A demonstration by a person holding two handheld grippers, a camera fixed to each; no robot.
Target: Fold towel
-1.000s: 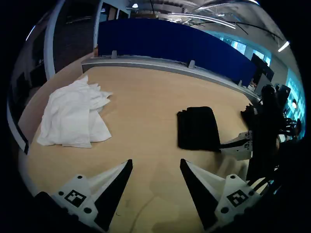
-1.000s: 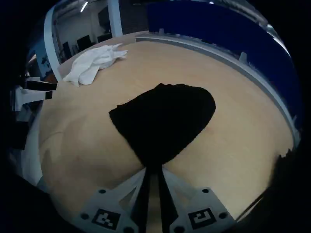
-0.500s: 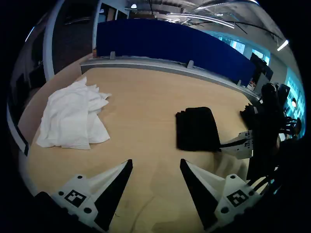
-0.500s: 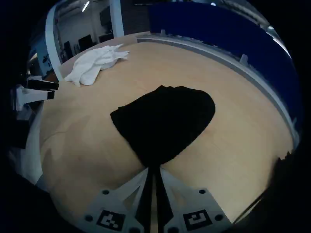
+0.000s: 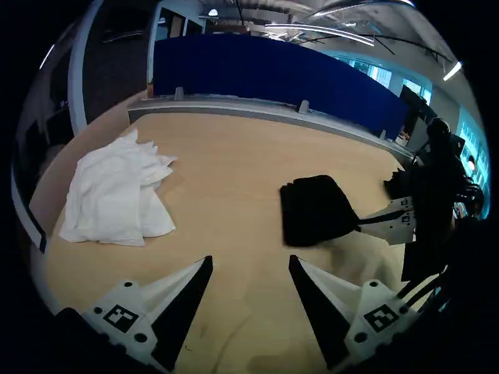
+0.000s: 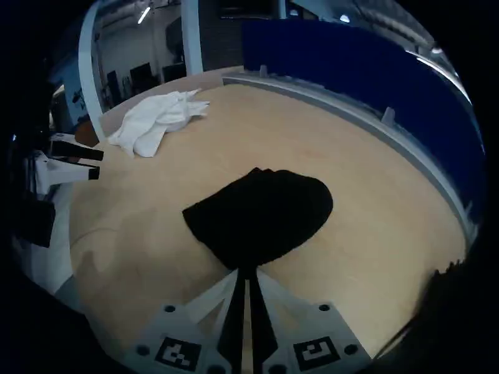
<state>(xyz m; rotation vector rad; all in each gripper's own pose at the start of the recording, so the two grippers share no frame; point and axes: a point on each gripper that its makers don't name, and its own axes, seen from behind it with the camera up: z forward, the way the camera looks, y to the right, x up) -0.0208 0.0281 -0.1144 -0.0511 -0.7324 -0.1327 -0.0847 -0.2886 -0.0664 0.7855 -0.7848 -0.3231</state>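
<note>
A folded black towel (image 6: 262, 215) lies on the wooden table (image 6: 374, 206), its near edge pinched between the fingers of my right gripper (image 6: 247, 272), which is shut on it. In the left gripper view the same black towel (image 5: 313, 209) sits right of centre, with the right gripper (image 5: 360, 220) gripping its right edge, which looks slightly lifted. My left gripper (image 5: 249, 265) hovers open over bare table near the front edge, nothing between its fingers. A crumpled white towel (image 5: 115, 190) lies to its left.
The white towel (image 6: 156, 118) is far back left in the right gripper view. A blue partition (image 5: 268, 71) with a grey rail runs along the table's far edge. A person in dark clothing (image 5: 440, 206) stands at the right.
The right gripper has pulled back and risen slightly with the black towel's edge, so the towel looks smaller and bunched. The left gripper has hardly moved.
</note>
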